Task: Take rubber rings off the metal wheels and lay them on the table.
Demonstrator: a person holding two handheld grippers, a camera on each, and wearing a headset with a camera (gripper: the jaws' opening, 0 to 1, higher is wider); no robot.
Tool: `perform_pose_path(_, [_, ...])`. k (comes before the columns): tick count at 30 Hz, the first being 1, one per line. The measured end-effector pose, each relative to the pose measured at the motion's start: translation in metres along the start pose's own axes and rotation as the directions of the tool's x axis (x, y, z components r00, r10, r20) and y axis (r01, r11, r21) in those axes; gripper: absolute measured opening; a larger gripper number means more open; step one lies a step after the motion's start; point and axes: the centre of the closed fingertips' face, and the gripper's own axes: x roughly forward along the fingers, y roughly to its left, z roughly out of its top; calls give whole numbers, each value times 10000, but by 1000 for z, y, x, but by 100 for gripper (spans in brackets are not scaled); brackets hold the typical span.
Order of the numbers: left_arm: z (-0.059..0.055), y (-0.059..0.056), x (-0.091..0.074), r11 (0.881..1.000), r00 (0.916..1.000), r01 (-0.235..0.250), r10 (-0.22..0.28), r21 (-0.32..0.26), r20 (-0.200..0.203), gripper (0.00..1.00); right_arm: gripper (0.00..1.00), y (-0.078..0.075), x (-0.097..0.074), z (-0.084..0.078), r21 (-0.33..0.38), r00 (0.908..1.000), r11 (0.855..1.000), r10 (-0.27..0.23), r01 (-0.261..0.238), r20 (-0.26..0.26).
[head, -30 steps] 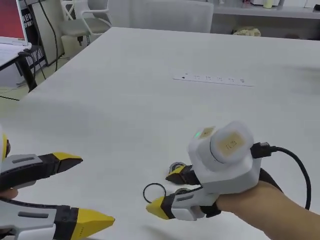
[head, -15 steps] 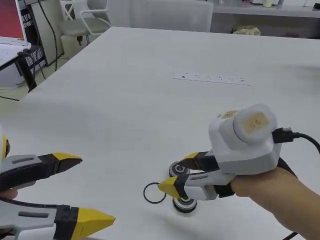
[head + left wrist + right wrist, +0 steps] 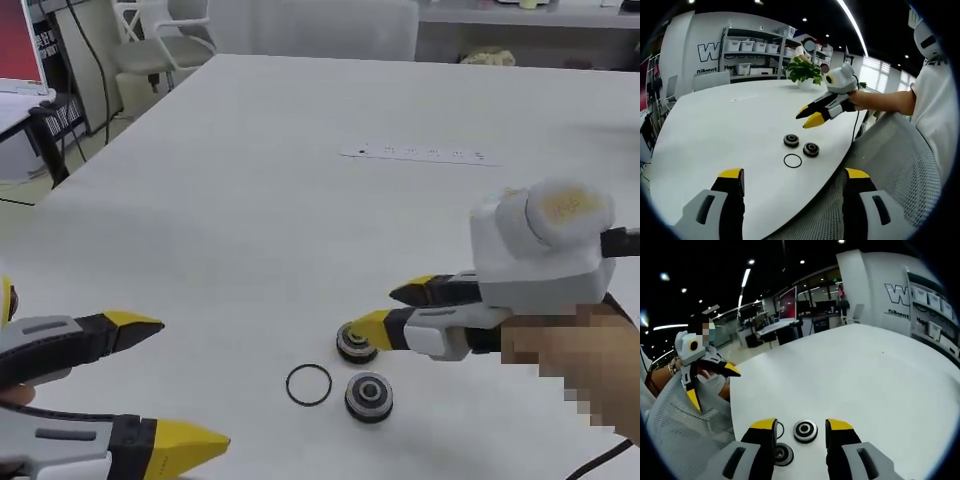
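Note:
Two small metal wheels lie on the white table [image 3: 250,200]: one [image 3: 356,343] just left of my right gripper's lower tip, the other [image 3: 369,396] nearer me. A loose black rubber ring [image 3: 308,385] lies flat to their left. My right gripper [image 3: 375,312] hovers open and empty just above the farther wheel. Its own view has one wheel [image 3: 805,430] between its jaws and the second wheel [image 3: 782,454] lower left. My left gripper [image 3: 190,380] is open and empty at the near left. In its view the wheels [image 3: 791,140] [image 3: 811,149] and ring [image 3: 792,160] lie ahead.
A white power strip [image 3: 413,154] lies flat farther back on the table. Office chairs [image 3: 165,45] stand past the far edge. A potted plant [image 3: 802,70] sits at one table end, and a mesh chair back [image 3: 890,165] is close beside the near edge.
My right gripper has lifted and drawn back to the right, off the wheels, uncovering both of them. The ring stays where it lay. The left gripper has not moved.

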Motion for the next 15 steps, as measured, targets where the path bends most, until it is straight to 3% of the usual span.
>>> perform_pose_path(3, [1, -2, 1, 9999, 9999, 110, -110, -5, 35, 77, 35, -7, -8, 6, 18, 9996, 9998, -216, 215, 200])
perform_pose_path(5, [8, -7, 1, 9993, 9983, 337, -329, -159, 486, 75, 37, -8, -13, 11, 196, 9992, 9997, -177, 170, 361])
perform_pose_path(6, [17, -7, -1, 9991, 9942, 365, -341, -220, 1021, 73, 38, -8, -16, 15, 247, 9983, 9996, -157, 143, 570])
perform_pose_path(7, [21, -6, -2, 9993, 9917, 281, -246, -260, 1265, 72, 38, -9, -18, 18, 295, 9973, 9994, -172, 152, 707])
perform_pose_path(10, [21, -3, -4, 9999, 9928, 49, -63, 123, 1199, 75, 37, -9, -23, 25, 291, 9956, 9994, -222, 196, 911])
perform_pose_path(13, [29, -13, -2, 9921, 9917, 350, -494, 1201, 1189, 78, 37, -9, -28, 31, 303, 9940, 9994, -199, 167, 1071])
perform_pose_path(15, [29, -16, -2, 9885, 9931, 433, -584, 1447, 1021, 78, 37, -8, -29, 34, 232, 9935, 9996, -169, 144, 1130])
